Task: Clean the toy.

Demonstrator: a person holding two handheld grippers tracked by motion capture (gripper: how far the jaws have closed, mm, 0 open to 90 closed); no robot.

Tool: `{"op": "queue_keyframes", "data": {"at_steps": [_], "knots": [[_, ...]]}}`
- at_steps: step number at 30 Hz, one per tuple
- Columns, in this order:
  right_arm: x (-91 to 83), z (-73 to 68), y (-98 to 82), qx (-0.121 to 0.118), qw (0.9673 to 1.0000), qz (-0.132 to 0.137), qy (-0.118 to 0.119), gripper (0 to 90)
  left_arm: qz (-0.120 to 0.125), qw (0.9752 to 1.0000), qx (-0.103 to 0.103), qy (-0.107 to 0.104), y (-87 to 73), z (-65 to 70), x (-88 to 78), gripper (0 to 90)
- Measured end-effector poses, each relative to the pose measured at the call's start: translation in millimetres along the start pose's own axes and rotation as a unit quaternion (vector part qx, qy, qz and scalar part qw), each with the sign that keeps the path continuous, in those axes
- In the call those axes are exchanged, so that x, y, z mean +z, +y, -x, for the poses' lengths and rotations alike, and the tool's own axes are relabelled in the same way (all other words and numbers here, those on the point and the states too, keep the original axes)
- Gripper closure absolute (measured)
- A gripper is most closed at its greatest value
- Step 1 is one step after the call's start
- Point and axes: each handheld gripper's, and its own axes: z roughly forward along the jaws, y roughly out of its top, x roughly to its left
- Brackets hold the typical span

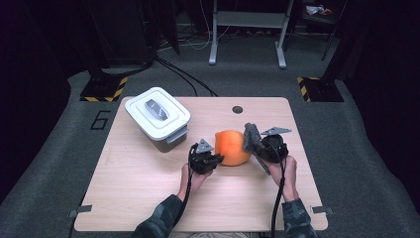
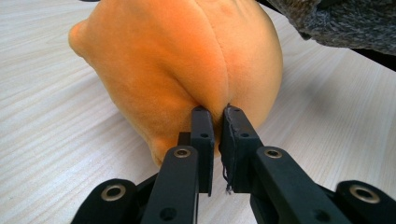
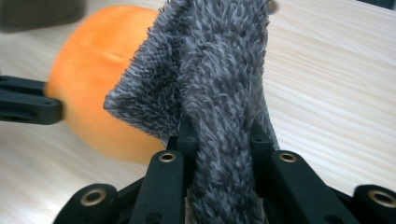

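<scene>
High view giving the whole layout: orange plush (image 1: 232, 147) resting near the middle of the wooden table (image 1: 148, 193), between the 2 grippers; white lidded box (image 1: 157, 117) with a grey handle sitting well apart, toward the far left corner; small dark hole (image 1: 237, 109) in the tabletop near the far edge.

Left gripper view adding what the high view is hiding: left gripper (image 2: 216, 114) clenching a pinch of the orange plush (image 2: 187, 65), jaws nearly meeting, a fold of fabric puckering between the tips along a seam. In the high view, left gripper (image 1: 210, 159) touching the plush's near-left side.

Right gripper view showing the right gripper (image 3: 219, 130) grasping a grey fuzzy cloth (image 3: 219, 79), jaws squeezing it from both sides, cloth standing up past the tips. In the high view, right gripper (image 1: 261, 145) holding the grey fuzzy cloth (image 1: 251, 136) just beside the plush's right side; contact not resolvable.

Plush: rounded, roughly egg-shaped, long axis lying about level, running left-right across the table. Short velvety pile, soft. Cloth: long shaggy pile, mottled grey, limp strip, long axis upright. Table: pale wood-grain laminate.
</scene>
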Motion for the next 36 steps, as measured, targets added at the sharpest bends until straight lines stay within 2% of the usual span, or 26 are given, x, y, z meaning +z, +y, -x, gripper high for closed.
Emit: {"op": "queue_keyframes", "data": {"at_steps": [1,2,4,7,9,10,11,12,16,18,20,21,23,25,29,32,36], "knots": [[2.9,-3.2,2.2,-0.009,0.9999,-0.003,0.003,74.3,0.002,1.0,-0.009,-0.002,-0.1,0.6,0.1,82.4],[8.8,-5.9,3.5,-0.018,0.9998,-0.01,0.006,74.2,0.002,1.0,-0.008,-0.003,-0.1,0.4,-0.1,81.6],[17.9,-7.8,2.9,-0.018,0.9996,-0.021,0.008,74.2,0.002,1.0,-0.002,-0.005,0.1,-0.9,-0.8,79.8],[26.1,-7.0,0.2,-0.003,0.9997,-0.021,0.008,74.3,0.003,1.0,0.002,-0.003,0.8,-0.6,-2.2,73.0],[26.4,-5.4,0.2,-0.003,0.9997,-0.019,0.011,74.3,0.003,1.0,0.003,0.0,1.2,0.2,-2.1,66.0],[26.5,-5.0,0.6,0.0,0.9997,-0.021,0.011,74.3,0.001,0.9999,0.01,0.0,1.9,0.3,-2.4,66.0],[26.7,-5.6,1.4,0.0,0.9997,-0.024,0.007,74.3,0.0,0.9998,0.016,0.014,2.5,1.7,-2.7,57.8],[27.4,-4.8,1.8,-0.008,0.9997,-0.022,0.006,74.2,-0.004,0.9996,0.021,0.018,2.8,2.0,-3.2,54.4],[28.8,-3.3,2.5,-0.007,0.9997,-0.024,0.004,74.2,-0.004,0.9993,0.012,0.035,1.3,0.3,-3.0,46.5],[28.9,-1.8,3.4,-0.004,0.9996,-0.027,0.004,74.2,-0.008,0.9986,0.017,0.049,1.0,-0.6,-2.0,44.2],[29.6,-0.1,4.0,-0.003,0.9996,-0.029,0.002,74.2,-0.015,0.9985,0.019,0.049,0.3,-1.0,0.4,46.1],[30.0,0.6,4.1,-0.003,0.9996,-0.029,0.003,74.1,-0.017,0.998,0.028,0.055,0.0,-0.8,2.2,47.6],[30.6,1.1,4.5,-0.003,0.9995,-0.03,0.006,74.1,-0.019,0.9976,0.031,0.059,0.2,0.3,5.1,52.9],[31.5,1.2,4.7,-0.003,0.9995,-0.031,0.004,74.0,-0.019,0.9967,0.044,0.066,1.2,2.3,7.1,59.0],[31.6,3.3,3.9,0.0,0.9996,-0.026,0.003,74.0,-0.021,0.9962,0.055,0.064,1.6,4.4,9.1,71.5],[27.5,2.6,2.8,0.002,0.9999,-0.017,-0.003,74.0,-0.019,0.9974,0.044,0.054,0.7,4.7,10.4,77.8],[19.9,2.1,3.0,-0.003,1.0,-0.007,0.002,74.0,-0.015,0.9988,0.026,0.039,1.3,4.4,9.7,79.6]]}}
